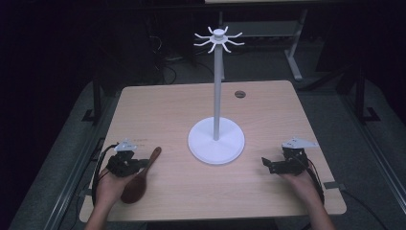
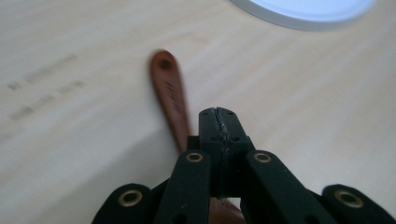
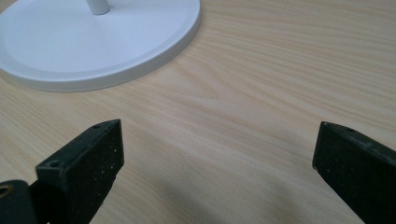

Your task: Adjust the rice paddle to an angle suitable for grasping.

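1. The left claw (image 1: 136, 164) is fully closed: in the left gripper view its two black jaws meet in one seam at the tip, with no gap between them.
2. A brown wooden spoon (image 2: 170, 95) runs under and to the left of those closed jaws. A reddish bit of it also shows below the claw's linkage, but whether the claw grips the handle or only lies over it cannot be told.
3. In the high view the spoon lies on the worktop (image 1: 182, 103) at the near left, bowl toward the person and close to the left hand (image 1: 109, 184), handle pointing up and to the right with a small hole at its tip.
4. The right claw (image 1: 268, 165) stands wide open. In the right gripper view its two jaws are far apart with bare wood between them; it holds nothing and touches nothing.
5. The right hand (image 1: 301, 179) rests at the near right of the worktop, well apart from the spoon.
6. A white stand (image 1: 216, 139) sits mid-worktop between the two claws: one round base, one thin upright pole, one crown of curved hooks on top.
7. Count: two claws, one spoon, one stand, and one small dark round disc (image 1: 240, 94) set in the far part of the worktop.
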{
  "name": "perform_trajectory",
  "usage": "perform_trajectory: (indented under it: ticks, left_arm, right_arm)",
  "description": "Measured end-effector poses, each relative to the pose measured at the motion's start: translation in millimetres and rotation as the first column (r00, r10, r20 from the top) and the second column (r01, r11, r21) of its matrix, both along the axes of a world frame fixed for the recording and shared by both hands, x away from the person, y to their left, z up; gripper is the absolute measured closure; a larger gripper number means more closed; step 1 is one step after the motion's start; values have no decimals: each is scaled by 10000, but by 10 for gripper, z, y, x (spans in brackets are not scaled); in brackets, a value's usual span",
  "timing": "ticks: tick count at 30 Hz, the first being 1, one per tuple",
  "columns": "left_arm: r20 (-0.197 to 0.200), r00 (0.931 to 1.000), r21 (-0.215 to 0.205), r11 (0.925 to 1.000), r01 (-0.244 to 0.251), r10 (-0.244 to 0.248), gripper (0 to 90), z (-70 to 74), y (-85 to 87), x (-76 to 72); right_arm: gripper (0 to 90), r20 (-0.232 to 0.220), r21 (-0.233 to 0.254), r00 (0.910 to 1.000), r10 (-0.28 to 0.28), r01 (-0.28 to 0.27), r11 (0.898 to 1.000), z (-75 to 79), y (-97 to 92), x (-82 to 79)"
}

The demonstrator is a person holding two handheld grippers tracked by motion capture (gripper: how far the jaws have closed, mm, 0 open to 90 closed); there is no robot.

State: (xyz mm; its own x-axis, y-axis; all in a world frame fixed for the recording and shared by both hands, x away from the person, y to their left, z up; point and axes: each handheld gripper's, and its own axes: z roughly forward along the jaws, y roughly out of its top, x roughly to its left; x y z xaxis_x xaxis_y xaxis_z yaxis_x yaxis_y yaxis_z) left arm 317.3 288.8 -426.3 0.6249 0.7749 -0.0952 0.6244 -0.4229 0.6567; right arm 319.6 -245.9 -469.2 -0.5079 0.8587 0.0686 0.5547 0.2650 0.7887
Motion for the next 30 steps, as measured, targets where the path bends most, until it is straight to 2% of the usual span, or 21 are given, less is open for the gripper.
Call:
perform_trajectory:
  ticks: [3, 4, 5, 7, 11, 14, 17, 20, 23, 24, 26, 28, 30]
  left_arm:
    - [-29, 9998, -14, 9998, -201, 201, 897, -21, -4, 154]
    - [-29, 9998, -14, 9998, -201, 201, 897, -21, -4, 154]
    - [-61, 9989, -49, 9989, -464, 463, 897, -52, -20, 243]
    - [-85, 9973, 168, 9972, -726, 728, 897, -94, -34, 329]
    - [-164, 9961, 739, 9936, -851, 866, 897, -155, -47, 380]
    - [-432, 9952, 671, 9942, -844, 874, 897, -220, -31, 379]
    - [-578, 9960, 592, 9962, -646, 680, 897, -239, -48, 384]
    - [-673, 9970, 245, 9990, -365, 381, 898, -241, -134, 370]
    - [-769, 9969, 226, 9995, 205, -187, 897, -238, -273, 345]
    - [-655, 9964, 309, 9980, 550, -529, 897, -236, -333, 342]
    - [-675, 9945, 375, 9959, 824, -797, 897, -229, -415, 319]
    - [-651, 9935, 390, 9946, 964, -937, 897, -218, -449, 302]
    - [-597, 9940, 227, 9954, 928, -913, 897, -193, -449, 276]
  right_arm:
    - [17, 6, 3, 10000, 29, -29, 10000, 0, 1, 3]
    - [16, 11, 17, 10000, 26, -26, 10000, -1, 0, 4]
    - [17, 8, 14, 10000, 15, -15, 10000, -1, -1, 4]
    - [17, 22, 24, 10000, 5, -5, 10000, -1, -1, 5]
    - [17, 73, 22, 10000, 5, -5, 10000, 6, -7, -2]
    - [17, 55, 66, 10000, -32, 32, 10000, 8, -11, -1]
    - [17, 61, 20, 10000, -27, 27, 10000, 6, -5, -1]
    - [17, 91, -16, 10000, -5, 5, 10000, 8, -2, -3]
    - [17, 73, -3, 10000, -27, 27, 10000, 6, -2, 1]
    - [17, 74, -6, 10000, -18, 18, 10000, 5, -1, 2]
    - [17, 52, -10, 10000, 16, -16, 10000, 6, 4, -1]
    - [17, 50, 1, 10000, 31, -31, 10000, 8, 7, -4]
    - [17, 53, 10, 10000, 38, -38, 10000, 9, 6, -4]
